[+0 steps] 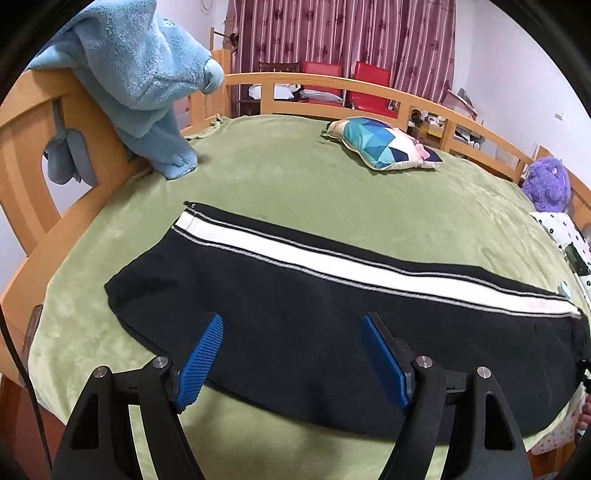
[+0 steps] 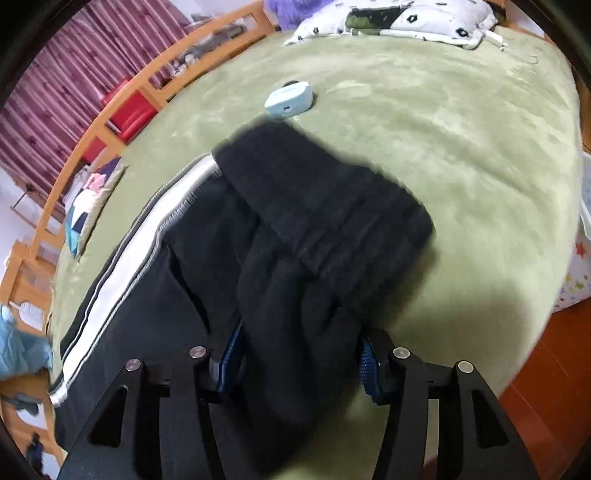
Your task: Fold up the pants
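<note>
Black pants (image 1: 295,325) with a white side stripe (image 1: 332,269) lie flat across the green bed, legs stacked. My left gripper (image 1: 291,325) is open and empty, its blue pads just above the near edge of the pant leg. In the right wrist view the pants' waistband end (image 2: 325,206) is bunched and lifted. My right gripper (image 2: 299,339) has its jaws wide apart with a thick fold of the black fabric (image 2: 295,314) between the pads. The view is blurred.
The green blanket (image 1: 295,166) covers the bed inside a wooden rail (image 1: 332,83). A blue fleece (image 1: 140,74) hangs on the headboard. A patterned cushion (image 1: 384,144), a purple plush (image 1: 546,181), a white quilt (image 2: 399,18) and a pale blue case (image 2: 290,99) lie around.
</note>
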`<state>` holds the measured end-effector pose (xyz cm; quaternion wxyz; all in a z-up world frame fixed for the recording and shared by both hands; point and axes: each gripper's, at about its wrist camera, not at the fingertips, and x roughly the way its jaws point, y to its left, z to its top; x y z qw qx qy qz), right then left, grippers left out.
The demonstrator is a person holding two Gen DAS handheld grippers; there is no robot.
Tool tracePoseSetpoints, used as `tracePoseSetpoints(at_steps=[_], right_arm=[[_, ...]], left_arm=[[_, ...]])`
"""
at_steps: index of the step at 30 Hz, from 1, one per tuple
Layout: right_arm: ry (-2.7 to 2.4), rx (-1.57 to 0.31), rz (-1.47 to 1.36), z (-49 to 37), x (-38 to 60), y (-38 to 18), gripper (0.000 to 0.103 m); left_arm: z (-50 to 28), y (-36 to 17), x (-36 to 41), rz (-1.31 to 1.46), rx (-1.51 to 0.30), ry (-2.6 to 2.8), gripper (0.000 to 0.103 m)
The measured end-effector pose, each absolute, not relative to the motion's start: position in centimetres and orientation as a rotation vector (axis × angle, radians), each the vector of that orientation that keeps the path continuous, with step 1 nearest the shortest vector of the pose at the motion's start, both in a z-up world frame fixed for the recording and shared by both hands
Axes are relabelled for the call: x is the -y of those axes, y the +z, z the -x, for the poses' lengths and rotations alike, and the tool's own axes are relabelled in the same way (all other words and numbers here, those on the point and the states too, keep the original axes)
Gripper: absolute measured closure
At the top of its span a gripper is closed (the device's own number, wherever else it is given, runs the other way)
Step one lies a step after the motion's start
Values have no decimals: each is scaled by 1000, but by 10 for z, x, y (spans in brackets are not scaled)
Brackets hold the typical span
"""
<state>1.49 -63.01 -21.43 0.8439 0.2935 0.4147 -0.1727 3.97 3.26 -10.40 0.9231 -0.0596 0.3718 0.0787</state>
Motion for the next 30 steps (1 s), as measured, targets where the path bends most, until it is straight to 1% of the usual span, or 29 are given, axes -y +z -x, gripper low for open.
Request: tracePoseSetpoints(at_steps=[5, 12, 18, 22, 23, 25, 30], right_arm=[[-417, -812, -516, 13, 592, -178, 48], [-275, -773, -390, -9, 495, -142, 48], [-122, -828, -257, -48, 400, -137, 48], [-46, -826, -237, -68, 347, -140, 48], [-34, -832, -234, -70, 339, -141, 48], [-10, -858, -227, -78, 323, -144, 48], [13, -867, -205, -85, 303, -143, 48]], left_arm=[[-38, -118, -63, 173, -805, 158, 27], [-33, -139, -114, 257, -834, 166, 27], [-27, -145, -176, 317, -793, 236, 29], [-22, -158, -215, 401, -777, 250, 31], [-23, -161, -221, 416, -771, 242, 33], [-33, -164, -229, 420, -763, 231, 35], [-65, -170, -243, 400, -751, 276, 37]])
